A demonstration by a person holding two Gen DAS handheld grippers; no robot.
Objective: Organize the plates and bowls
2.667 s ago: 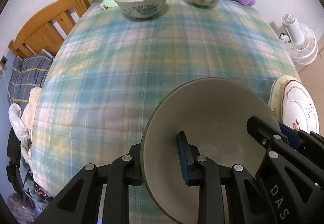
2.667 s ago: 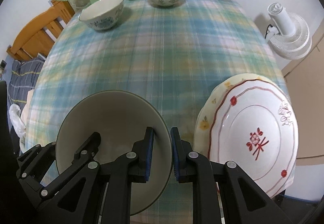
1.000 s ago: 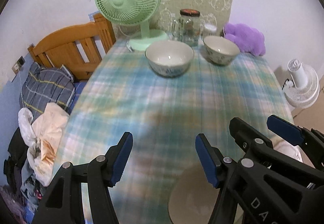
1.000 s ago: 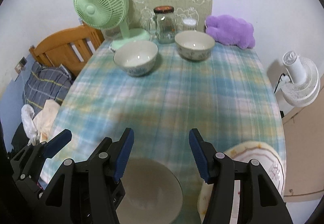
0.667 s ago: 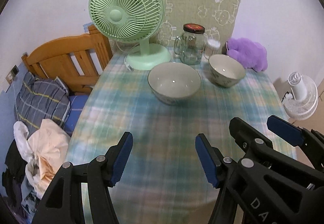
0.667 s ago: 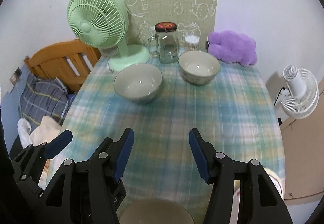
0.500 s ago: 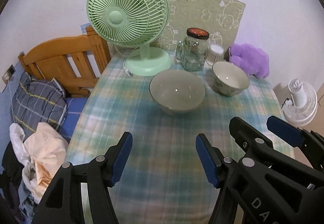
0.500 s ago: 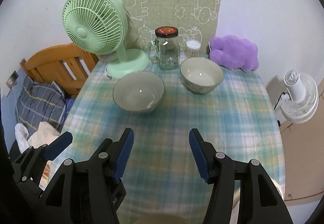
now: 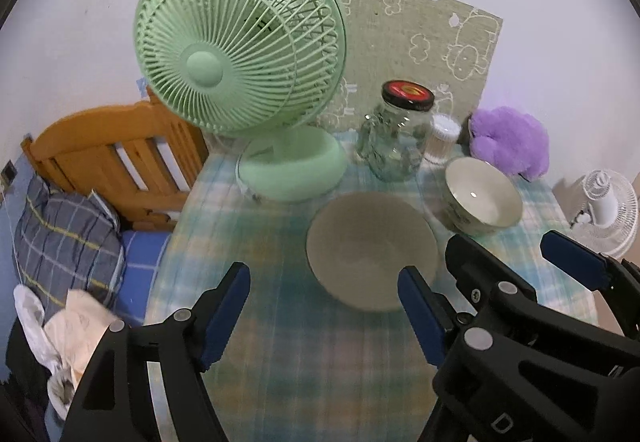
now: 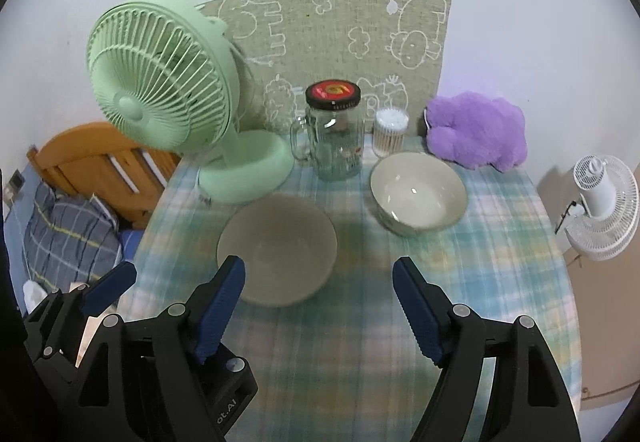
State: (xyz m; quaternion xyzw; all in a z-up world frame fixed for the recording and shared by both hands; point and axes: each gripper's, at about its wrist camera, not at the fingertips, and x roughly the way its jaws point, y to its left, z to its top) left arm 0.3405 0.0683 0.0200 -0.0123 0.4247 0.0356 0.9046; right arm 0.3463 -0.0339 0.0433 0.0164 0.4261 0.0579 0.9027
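Note:
Two pale bowls stand at the far end of the plaid-covered table [image 9: 280, 362]. The nearer bowl [image 9: 372, 254] [image 10: 278, 242] is in front of the fan's base, and the other bowl [image 9: 482, 196] [image 10: 418, 192] is to its right, close to the jar. My left gripper [image 9: 322, 290] hovers just short of the nearer bowl. Its jaws are opening and nothing is between them. My right gripper [image 10: 319, 274] [image 9: 516, 254] is beside it on the right, between the two bowls. Its jaws are also opening with nothing between them.
A green desk fan [image 9: 240, 54] [image 10: 160, 82], a glass jar with a red-black lid [image 10: 334, 130], a tub of cotton swabs [image 10: 390, 132] and a purple plush [image 10: 476, 132] line the table's far edge. A wooden bed frame [image 9: 112, 158] with bedding is left of the table, and a white floor fan [image 10: 600, 198] is right.
Both grippers have travelled forward over the table to the far bowls, which now look larger. The bowl and plates at the near edge have dropped out of view. Both pairs of jaws stand wider.

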